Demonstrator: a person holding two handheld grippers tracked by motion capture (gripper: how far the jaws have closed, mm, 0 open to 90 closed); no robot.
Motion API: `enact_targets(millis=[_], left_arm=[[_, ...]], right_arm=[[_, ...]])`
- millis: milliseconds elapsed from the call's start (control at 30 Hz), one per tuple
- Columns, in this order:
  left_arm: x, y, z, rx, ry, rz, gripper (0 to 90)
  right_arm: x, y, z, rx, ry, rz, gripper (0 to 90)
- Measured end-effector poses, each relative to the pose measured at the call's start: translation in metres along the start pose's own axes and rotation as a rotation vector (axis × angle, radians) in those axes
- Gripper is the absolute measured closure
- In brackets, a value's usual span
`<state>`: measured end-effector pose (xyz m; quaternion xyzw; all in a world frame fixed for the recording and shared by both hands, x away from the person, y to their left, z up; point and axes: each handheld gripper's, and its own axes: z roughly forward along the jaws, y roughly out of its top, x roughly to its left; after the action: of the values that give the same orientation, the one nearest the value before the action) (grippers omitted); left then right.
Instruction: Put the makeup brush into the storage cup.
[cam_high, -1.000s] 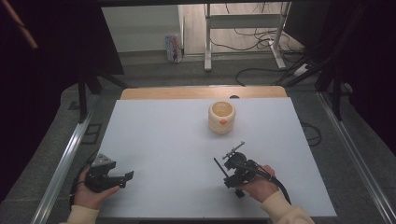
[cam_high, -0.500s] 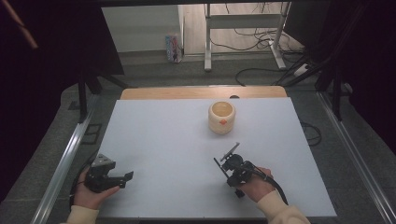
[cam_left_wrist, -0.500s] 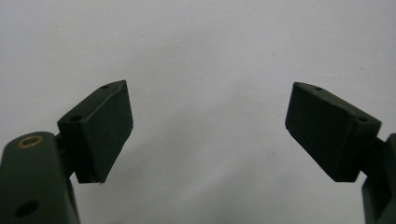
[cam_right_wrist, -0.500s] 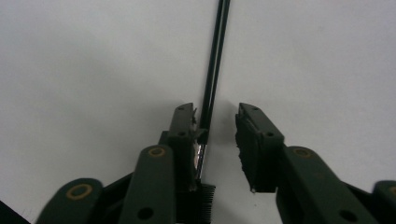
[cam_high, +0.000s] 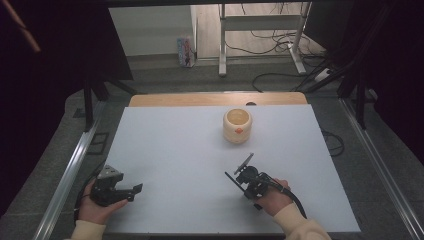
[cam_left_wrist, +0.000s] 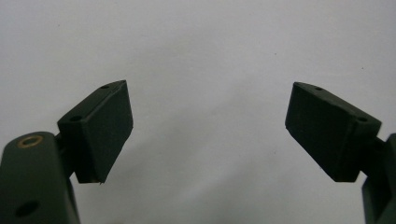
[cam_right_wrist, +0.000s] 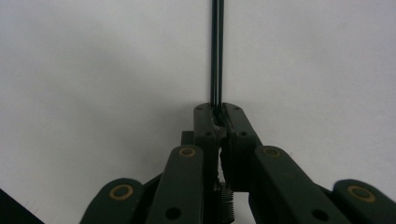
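White tabletop (cam_high: 200, 150) carries a cream pot (cam_high: 237, 125) toward its far edge. Well nearer than the pot, the right gripper (cam_high: 239, 176) is clenched on a thin black rod (cam_right_wrist: 215, 51). Far left of the pot, the left gripper (cam_high: 134, 190) rests with jaws spread, grasping nothing.

White table (cam_high: 170, 150), cream pot (cam_high: 237, 125) toward its far edge
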<state>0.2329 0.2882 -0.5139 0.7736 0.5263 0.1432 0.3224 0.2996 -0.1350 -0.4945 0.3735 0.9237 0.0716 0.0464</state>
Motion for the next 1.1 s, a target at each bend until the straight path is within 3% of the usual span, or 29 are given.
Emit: enact_targets(millis=[167,433,1100], left_arm=[[0.001,0.000,0.000,0.001,0.003,0.001,15.9],[0.000,0.000,0.000,0.002,0.009,-0.003,15.9],[-0.001,0.001,-0.001,-0.003,0.007,0.005,16.0]], right_arm=[[-0.005,0.001,-0.005,-0.015,0.048,-0.014,86.1],[-0.012,0.004,-0.020,-0.066,0.088,-0.024,86.2],[-0.023,0.007,-0.039,-0.111,0.146,-0.051,86.2]])
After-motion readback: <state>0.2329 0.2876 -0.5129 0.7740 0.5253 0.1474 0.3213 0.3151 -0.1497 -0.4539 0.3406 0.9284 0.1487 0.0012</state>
